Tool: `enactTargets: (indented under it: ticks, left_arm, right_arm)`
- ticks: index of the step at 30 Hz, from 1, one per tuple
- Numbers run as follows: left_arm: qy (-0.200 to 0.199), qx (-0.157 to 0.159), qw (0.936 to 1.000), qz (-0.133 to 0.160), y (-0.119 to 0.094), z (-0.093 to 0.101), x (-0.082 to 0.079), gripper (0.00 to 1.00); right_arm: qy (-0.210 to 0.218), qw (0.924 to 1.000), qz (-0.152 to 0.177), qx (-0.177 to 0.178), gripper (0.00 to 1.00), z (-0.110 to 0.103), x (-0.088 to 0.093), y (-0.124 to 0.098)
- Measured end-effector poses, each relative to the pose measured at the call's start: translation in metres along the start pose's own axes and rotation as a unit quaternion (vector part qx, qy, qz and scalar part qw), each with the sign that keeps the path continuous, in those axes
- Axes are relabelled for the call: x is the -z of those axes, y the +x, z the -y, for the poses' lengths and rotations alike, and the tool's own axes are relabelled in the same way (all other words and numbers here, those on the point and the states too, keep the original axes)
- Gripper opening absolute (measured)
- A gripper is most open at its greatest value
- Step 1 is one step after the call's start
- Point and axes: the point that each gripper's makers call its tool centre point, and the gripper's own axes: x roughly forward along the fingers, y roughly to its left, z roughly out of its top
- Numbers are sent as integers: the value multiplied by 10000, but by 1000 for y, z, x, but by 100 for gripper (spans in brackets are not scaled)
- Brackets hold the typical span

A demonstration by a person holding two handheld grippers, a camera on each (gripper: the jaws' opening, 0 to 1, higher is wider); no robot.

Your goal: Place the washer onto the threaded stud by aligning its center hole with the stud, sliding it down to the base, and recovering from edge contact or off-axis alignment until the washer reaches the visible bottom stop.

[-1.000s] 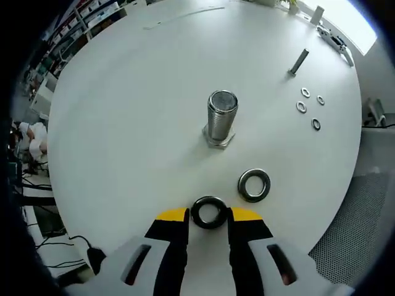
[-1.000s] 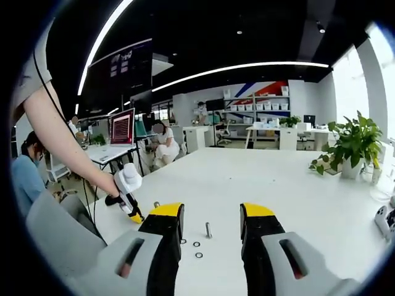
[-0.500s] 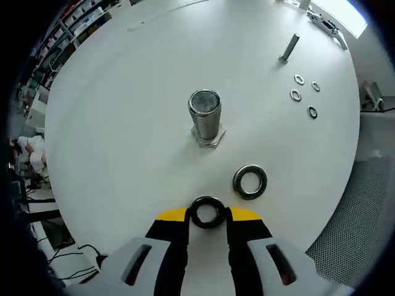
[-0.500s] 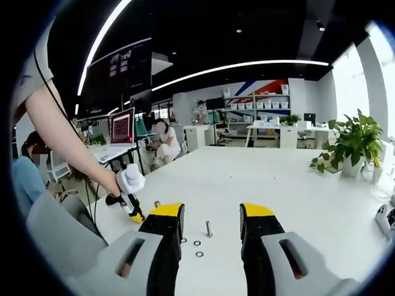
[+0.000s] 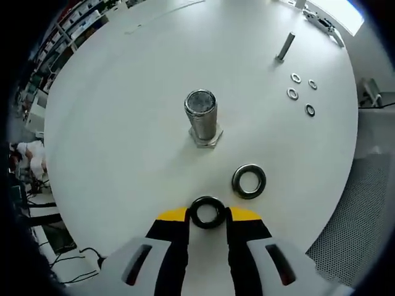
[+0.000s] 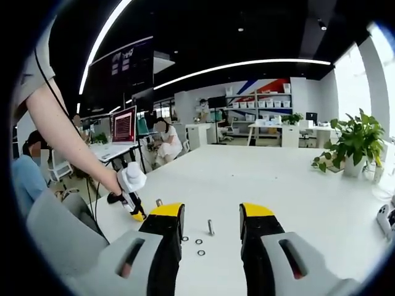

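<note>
Left gripper view: we look steeply down on a round white table [image 5: 123,92]. The left gripper [image 5: 207,217] rises from the bottom centre, its yellow-tipped jaws closed narrowly on a dark washer [image 5: 207,211], which lies flat between the tips and above the table surface. The threaded stud [image 5: 202,117] stands upright on its hexagonal base at the centre of the frame, well above the held washer in the picture and apart from it, its top end bare. A second, silver washer [image 5: 249,180] lies flat on the table to the lower right of the stud, just beside the gripper tips. In the upper right we see a slim bolt [image 5: 284,47] standing upright and, below it, four small washers [image 5: 301,95] lying in a loose cluster. The table between gripper and stud is bare; its curved edge runs down the right side of the frame, with a mesh chair [image 5: 345,234] beyond it at lower right.

Right gripper view: the right gripper [image 6: 210,216] points nearly level across the same table [image 6: 296,191], its jaws set wide apart with nothing between them. At the left of the frame we see the person's bare forearm [image 6: 62,142] reaching down to the hand [image 6: 126,185] that holds the left gripper, tips pointing down at the table. Between the jaws, far off, stand the slim bolt and small washers. A potted plant [image 6: 352,148] stands at the right edge.
</note>
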Motion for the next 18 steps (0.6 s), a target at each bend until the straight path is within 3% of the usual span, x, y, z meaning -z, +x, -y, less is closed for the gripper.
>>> enactTargets:
  ticks: [8,18]
  left_arm:
    - [-141,-26,9998,137,0,-3,0,20]
    - [14,-7,9999,171,-2,5,-8,19]
  right_arm:
    - [29,10000,2,9,38,1,0,0]
    - [69,10000,1,16,38,2,0,0]
